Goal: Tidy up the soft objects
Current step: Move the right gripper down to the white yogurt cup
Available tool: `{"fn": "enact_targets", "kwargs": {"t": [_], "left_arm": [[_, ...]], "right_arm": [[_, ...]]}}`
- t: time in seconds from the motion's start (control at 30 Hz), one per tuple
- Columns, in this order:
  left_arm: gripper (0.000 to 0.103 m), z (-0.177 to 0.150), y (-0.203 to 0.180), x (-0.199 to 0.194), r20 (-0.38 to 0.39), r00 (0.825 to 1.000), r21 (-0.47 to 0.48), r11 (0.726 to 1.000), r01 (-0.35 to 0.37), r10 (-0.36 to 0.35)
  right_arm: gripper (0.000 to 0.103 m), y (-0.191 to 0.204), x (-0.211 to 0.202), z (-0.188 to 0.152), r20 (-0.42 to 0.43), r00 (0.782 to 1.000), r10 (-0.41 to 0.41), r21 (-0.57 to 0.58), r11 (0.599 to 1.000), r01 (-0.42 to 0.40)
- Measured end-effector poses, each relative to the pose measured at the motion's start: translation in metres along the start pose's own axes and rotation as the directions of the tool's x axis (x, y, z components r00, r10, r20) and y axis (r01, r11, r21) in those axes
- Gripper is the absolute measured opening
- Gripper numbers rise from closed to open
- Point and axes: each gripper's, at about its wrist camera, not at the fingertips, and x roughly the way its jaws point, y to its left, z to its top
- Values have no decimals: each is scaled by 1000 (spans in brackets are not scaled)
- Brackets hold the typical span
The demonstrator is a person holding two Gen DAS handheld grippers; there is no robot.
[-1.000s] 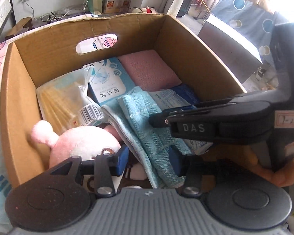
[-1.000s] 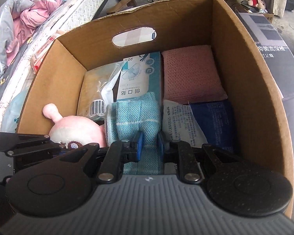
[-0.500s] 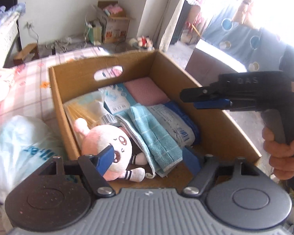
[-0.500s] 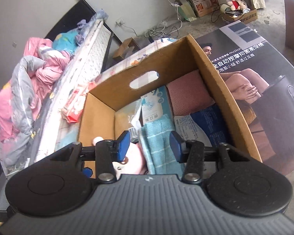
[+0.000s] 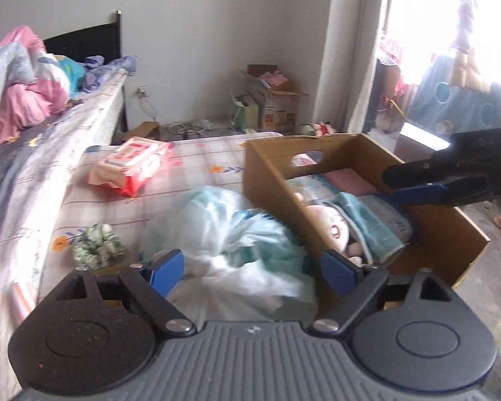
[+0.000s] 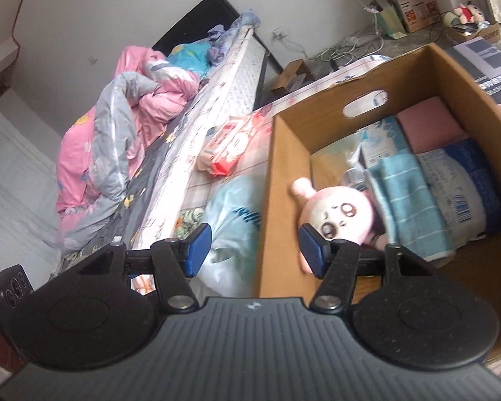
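Observation:
A cardboard box [image 5: 274, 180] stands on the bed and holds a pink plush [image 5: 330, 224], a blue towel [image 5: 367, 224], a pink cloth [image 6: 431, 123] and packets. My left gripper [image 5: 254, 269] hangs over a pale blue plastic bag [image 5: 230, 234] beside the box's left wall. Its jaws are opening with nothing between them. My right gripper [image 6: 255, 249] is above the box's left wall [image 6: 284, 173], near the plush [image 6: 337, 214] and the towel [image 6: 407, 197]. Its jaws are opening too, and they are empty. The right gripper [image 5: 392, 185] also shows over the box in the left wrist view.
A red and white wipes pack [image 5: 130, 167] and a green scrunchie [image 5: 97, 247] lie on the checked sheet left of the box. Crumpled pink and grey bedding [image 6: 123, 110] is heaped further left. Boxes and cables [image 5: 270, 103] sit on the floor by the far wall.
Both grippers have risen out of the box and drawn back toward the left. Their jaws went from nearly shut to wide apart. The blue towel stays in the box.

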Motion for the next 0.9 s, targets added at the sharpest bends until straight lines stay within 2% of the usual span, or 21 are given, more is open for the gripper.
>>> {"fn": "enact_targets", "kwargs": {"t": [0.13,0.33,0.5,0.6,0.77,0.9], "left_arm": [[90,-26,44,-23,17,992,-47,991,-128,129],[90,-55,91,-40,11,960,-75,958,-278,279],[87,-68,109,-34,24,949,-70,948,-312,314],[77,-72,116,-18,24,945,-34,945,-325,326],[67,-65,128,20,-39,945,50,945,-323,325],[64,-61,138,47,-71,940,121,939,-323,332]], "right_arm": [[58,41,34,-14,-69,995,67,-46,996,-70],[58,102,98,-30,-177,972,156,-67,983,-170],[58,146,151,-44,-251,944,212,-79,968,-238],[56,167,186,-47,-298,930,215,-87,964,-251],[51,184,247,-46,-355,918,178,-114,966,-231],[48,191,292,-48,-419,895,151,-125,967,-222]]}}
